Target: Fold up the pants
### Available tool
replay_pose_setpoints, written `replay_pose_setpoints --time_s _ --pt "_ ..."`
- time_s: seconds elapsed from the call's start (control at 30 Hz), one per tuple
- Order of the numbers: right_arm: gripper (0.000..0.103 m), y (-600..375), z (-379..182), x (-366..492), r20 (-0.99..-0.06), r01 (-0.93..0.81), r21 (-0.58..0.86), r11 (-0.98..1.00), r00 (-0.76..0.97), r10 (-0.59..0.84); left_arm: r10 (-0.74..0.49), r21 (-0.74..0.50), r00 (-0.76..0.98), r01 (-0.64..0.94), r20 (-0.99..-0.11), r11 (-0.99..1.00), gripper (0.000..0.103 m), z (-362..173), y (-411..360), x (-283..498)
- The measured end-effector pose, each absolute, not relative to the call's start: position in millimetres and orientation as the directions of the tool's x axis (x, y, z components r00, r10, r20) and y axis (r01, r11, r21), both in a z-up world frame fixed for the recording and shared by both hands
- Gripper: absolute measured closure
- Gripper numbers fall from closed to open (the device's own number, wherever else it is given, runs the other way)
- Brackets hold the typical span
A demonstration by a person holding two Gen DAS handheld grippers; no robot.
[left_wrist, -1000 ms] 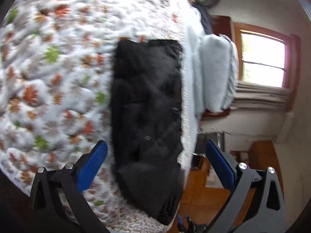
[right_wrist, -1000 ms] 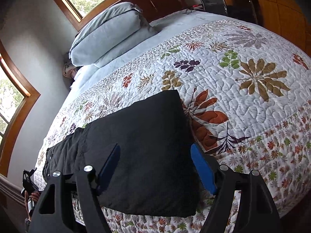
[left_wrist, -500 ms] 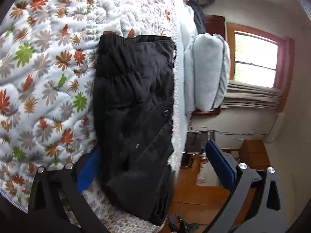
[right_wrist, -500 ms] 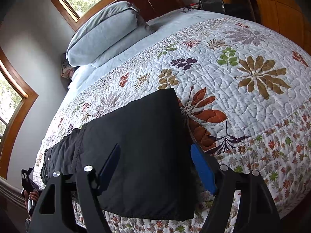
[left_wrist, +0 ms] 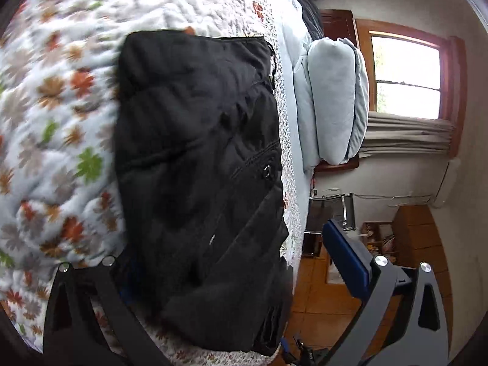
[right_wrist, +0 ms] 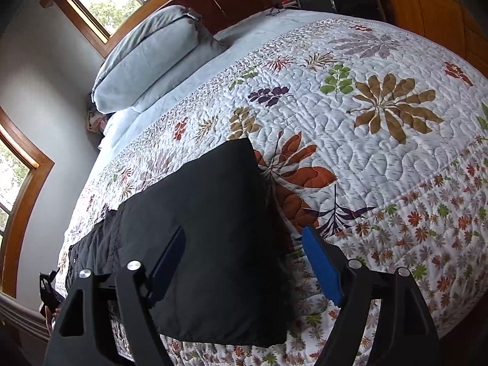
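R gripper (right_wrist: 244, 268) fingers spread wide over the leg end of the black pants (right_wrist: 195, 231); L gripper (left_wrist: 231, 274) fingers also spread, astride the waist end. Pants lie flat near the bed edge on the floral quilt (right_wrist: 366, 140), pillows (right_wrist: 152, 58) beyond. Fabric looks soft, light, floppy, prob. best pinched at hem and waistband corners.

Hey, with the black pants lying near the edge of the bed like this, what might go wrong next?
The pants overhang the quilt edge, so a tug could slide them off. The left tool straddles thick bunched fabric and may pinch only some layers. The right tool, open across the corner, could drag the quilt along.
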State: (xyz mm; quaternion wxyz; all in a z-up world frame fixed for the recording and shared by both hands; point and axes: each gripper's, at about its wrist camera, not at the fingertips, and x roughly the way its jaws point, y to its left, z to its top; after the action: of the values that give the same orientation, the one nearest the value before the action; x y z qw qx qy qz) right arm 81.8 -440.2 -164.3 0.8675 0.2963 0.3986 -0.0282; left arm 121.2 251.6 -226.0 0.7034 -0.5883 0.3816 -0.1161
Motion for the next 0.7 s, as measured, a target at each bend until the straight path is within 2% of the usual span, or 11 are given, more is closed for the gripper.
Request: replay_pose_setpoints --time_s 0.07,0.2,0.23,0.4,0.53,0.6,0.7 --pt "0.023 -439.2 -165.7 82.1 -0.709 0.282 0.492 0.824 0.678 0.191 -0.604 -0.910 0.680 -0.301 -0.415 0.286 0.003 -226.3 250.6 119.8" --pt "0.023 -435.7 -167.4 83.4 -0.715 0.271 0.484 0.832 0.671 0.197 -0.653 -0.957 0.703 -0.157 -0.281 0.242 0.004 -216.7 246.1 112.8" --pt "0.023 -435.8 -167.8 84.0 -0.718 0.273 0.479 0.834 0.669 0.193 -0.655 -0.958 0.703 -0.151 -0.278 0.244 0.004 -217.3 246.3 111.9" --pt "0.022 -439.8 -170.0 83.9 -0.716 0.286 0.493 0.822 0.670 0.196 -0.644 -0.940 0.687 -0.221 -0.338 0.258 0.003 -227.6 244.0 119.9" --pt "0.018 -443.6 -171.1 82.0 -0.724 0.300 0.488 0.820 0.664 0.187 -0.643 -0.930 0.677 -0.192 -0.357 0.314 0.005 -221.2 236.3 120.7" --pt "0.017 -445.7 -171.8 80.5 -0.724 0.309 0.493 0.813 0.664 0.186 -0.641 -0.932 0.685 -0.177 -0.347 0.315 0.012 -221.1 237.9 117.2" --pt "0.017 -447.5 -172.2 80.1 -0.723 0.311 0.497 0.810 0.665 0.188 -0.632 -0.930 0.688 -0.197 -0.356 0.309 0.033 -226.0 241.3 114.6"
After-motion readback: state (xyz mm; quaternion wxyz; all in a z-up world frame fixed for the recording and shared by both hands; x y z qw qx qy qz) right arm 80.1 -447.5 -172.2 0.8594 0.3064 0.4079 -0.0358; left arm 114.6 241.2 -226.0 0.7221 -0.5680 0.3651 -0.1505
